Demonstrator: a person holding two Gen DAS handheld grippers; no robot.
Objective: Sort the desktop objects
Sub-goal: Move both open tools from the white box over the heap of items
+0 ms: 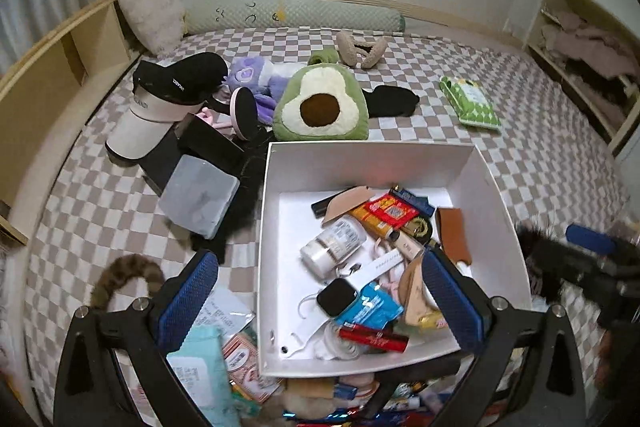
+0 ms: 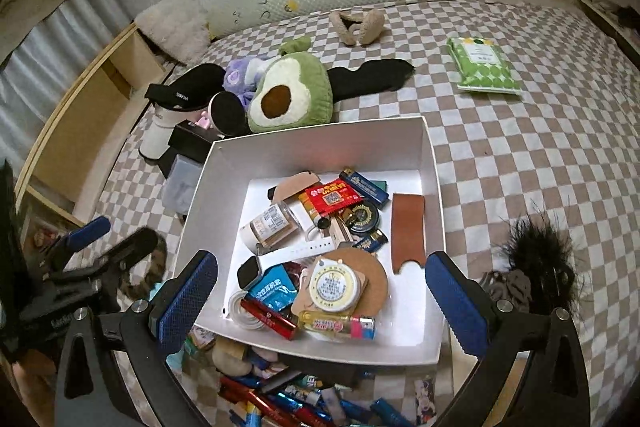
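A white open box (image 1: 372, 163) (image 2: 320, 143) sits on a checkered bedspread. It holds several small items: a smartwatch (image 1: 336, 297), a white jar (image 1: 334, 245), a red tube (image 1: 374, 337), a brown leather piece (image 2: 408, 227) and a round white tin (image 2: 333, 285). My left gripper (image 1: 320, 287) hovers over the box's near left part, open and holding nothing. My right gripper (image 2: 322, 291) hovers over the box's near edge, also open with nothing in it. Loose small items (image 2: 300, 399) lie piled in front of the box.
Behind the box lie an avocado plush (image 1: 320, 107), stacked caps (image 1: 172, 95), a clear plastic case (image 1: 200, 195), earmuffs (image 1: 360, 49) and a green wipes pack (image 1: 472, 101). A black fuzzy item (image 2: 532, 251) lies right of the box. Wooden shelves line both sides of the bed.
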